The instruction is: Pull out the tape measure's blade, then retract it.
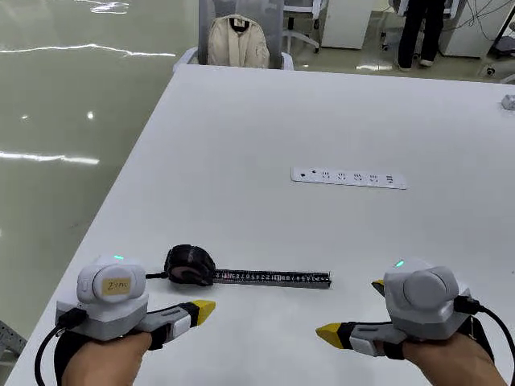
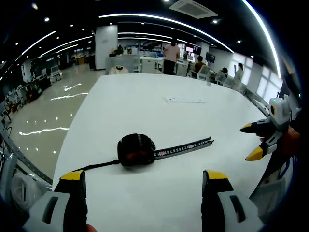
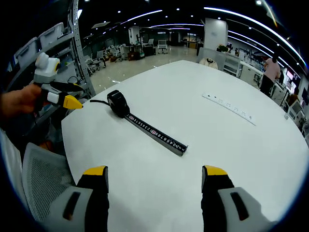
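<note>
On the white counter (image 1: 241,121), near its front edge, the tape measure (image 1: 190,265) lies with its blade (image 1: 273,278) out flat toward the right. The left gripper (image 2: 143,176) and right gripper (image 3: 154,170) hover on either side, both spread wide and holding nothing. Retraction looks to be the step in hand. The left gripper should pin the case (image 3: 117,102) firmly before the lock is released, while the right guides the blade's tip so it slides home without whipping. A thin strap (image 2: 96,165) trails from the case and is best kept out of the jaws. The counter looks smooth, so the case may skid. A power strip (image 1: 348,177) lies farther back. Beyond are a glossy floor (image 1: 64,96), a jacket (image 1: 237,40) on a chair, and a standing person (image 1: 422,28).
</note>
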